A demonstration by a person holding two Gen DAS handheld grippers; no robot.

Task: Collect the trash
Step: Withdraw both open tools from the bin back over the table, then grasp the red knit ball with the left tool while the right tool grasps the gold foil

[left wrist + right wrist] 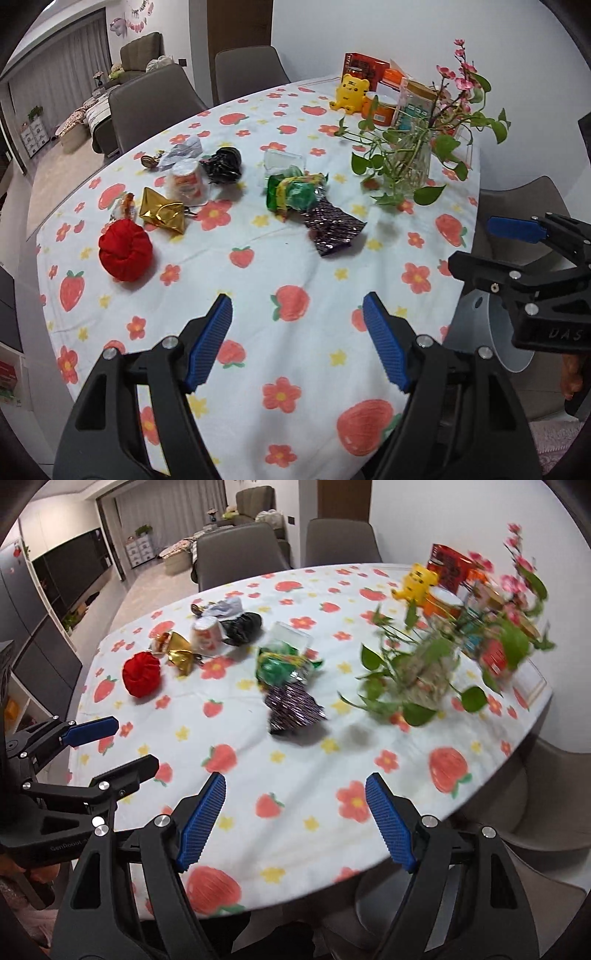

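You are on the approach: both tools, left tool (297, 341) and right tool (295, 821), hang spread and empty over the desk's (314, 273) near edge. The wrappers (314, 206) lie mid-desk; next, reach in and pinch one.

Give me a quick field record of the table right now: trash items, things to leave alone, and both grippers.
surface: table with strawberry-print cloth
trash, left cluster: red ball, gold wrapper, small cup, black bag
trash, centre: green wrappers, dark purple wrapper, clear plastic box
leave: plant vase, yellow toy
left gripper: jaws open, empty, above near edge
right gripper: jaws open, empty
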